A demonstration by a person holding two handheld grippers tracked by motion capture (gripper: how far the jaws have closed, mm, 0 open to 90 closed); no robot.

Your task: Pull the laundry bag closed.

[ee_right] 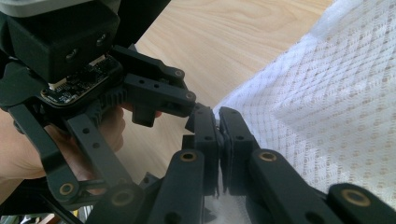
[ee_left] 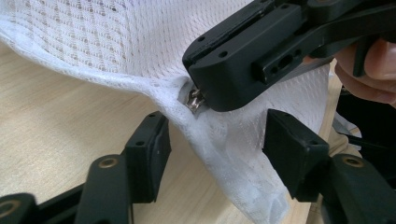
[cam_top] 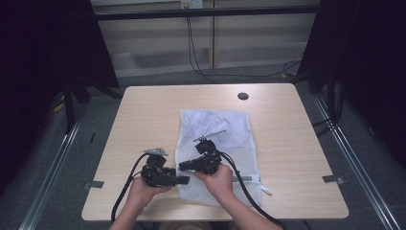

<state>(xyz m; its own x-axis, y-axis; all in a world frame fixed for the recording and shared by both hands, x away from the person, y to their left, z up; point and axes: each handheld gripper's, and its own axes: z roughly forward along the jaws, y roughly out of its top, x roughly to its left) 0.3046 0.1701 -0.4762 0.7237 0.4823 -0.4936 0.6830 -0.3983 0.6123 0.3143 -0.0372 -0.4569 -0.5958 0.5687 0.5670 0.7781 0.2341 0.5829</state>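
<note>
The right gripper (ee_left: 198, 95) is clamped tight on a small metal zipper pull (ee_left: 194, 101) at the edge of a white mesh laundry bag (cam_top: 215, 153); in its own view the two black jaws meet with only a sliver of the bag's hem between them. The left gripper (ee_left: 215, 149) stands half spread, its pads on either side of the bag's bunched seam just below the pull, not pressing on it. The bag is a fine, see-through white netting with a woven diamond pattern, its edge folded into a thicker white hem. It lies flat on the light wooden table (cam_top: 143, 115), near the middle and toward the person's side, its near left corner lifted where the grippers meet.
</note>
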